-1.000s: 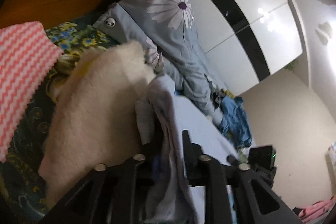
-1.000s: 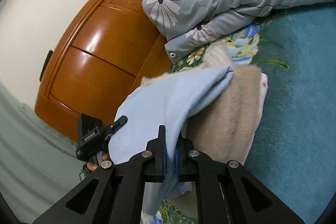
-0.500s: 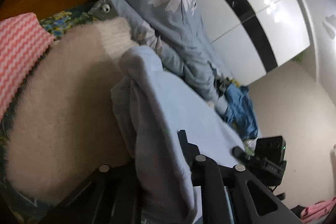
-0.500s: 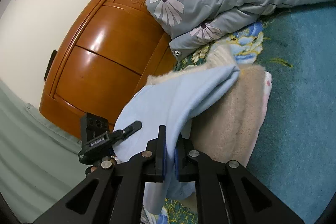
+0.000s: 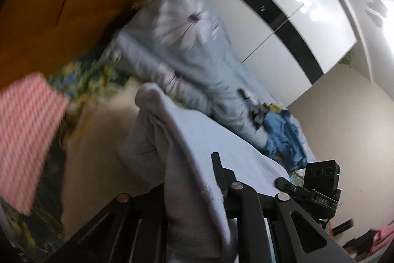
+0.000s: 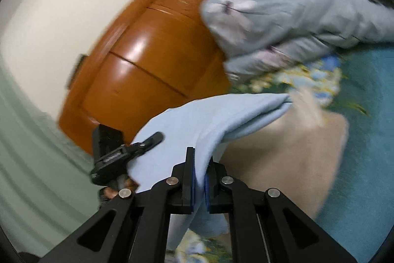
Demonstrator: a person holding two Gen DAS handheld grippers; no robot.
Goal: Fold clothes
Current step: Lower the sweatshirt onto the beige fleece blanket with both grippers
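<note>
A light blue garment (image 5: 197, 130) hangs stretched between both grippers above the bed. My left gripper (image 5: 192, 164) has a bunched fold of it between its fingers; the jaws are opening slightly while the cloth still sits pinched there. The right wrist view shows that left gripper (image 6: 118, 154) at the cloth's far corner, with a hand under it. My right gripper (image 6: 199, 174) is shut on the near edge of the blue garment (image 6: 209, 115). A beige fleece garment (image 6: 283, 147) lies flat on the bed beneath.
A grey floral duvet (image 6: 283, 4) is piled against the wooden headboard (image 6: 160, 61). A pink zigzag cloth (image 5: 24, 127) lies at the left, and blue clothing (image 5: 283, 130) further along the bed. The teal bed cover (image 6: 364, 164) stretches right. A white wardrobe (image 5: 283, 4) stands behind.
The left jaws closed in on a thicker bunch of the blue cloth. Both grippers have lifted a little with the garment, and the background now blurs.
</note>
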